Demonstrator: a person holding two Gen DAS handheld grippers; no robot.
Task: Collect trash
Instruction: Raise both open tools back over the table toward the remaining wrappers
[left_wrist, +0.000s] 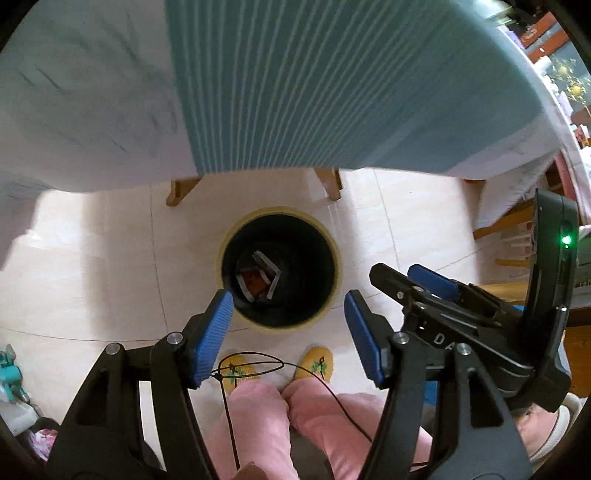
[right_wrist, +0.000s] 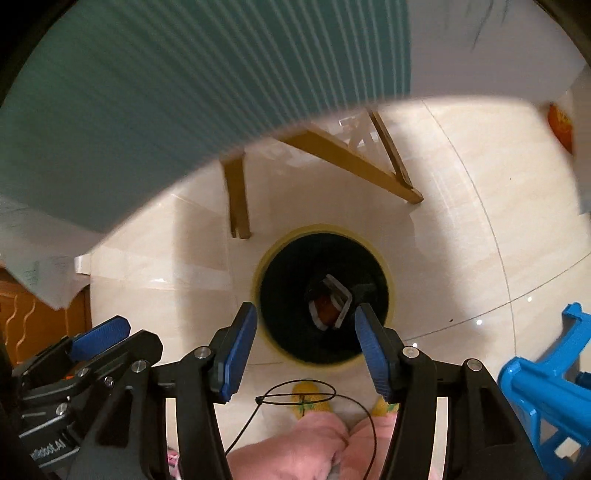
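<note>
Both over the trash bin (left_wrist: 279, 271) now: left hand-held gripper (left_wrist: 288, 321) wide open, holding nothing, right hand-held gripper (right_wrist: 306, 332) likewise; the trash (left_wrist: 258, 278) lies at the bin's bottom, floor (left_wrist: 92, 266) around

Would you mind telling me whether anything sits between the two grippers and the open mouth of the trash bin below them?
Nothing visible does. The left gripper and right gripper hang with jaws open above the trash bin, whose mouth is uncovered, with trash at the bottom. The table lies beyond it.
</note>
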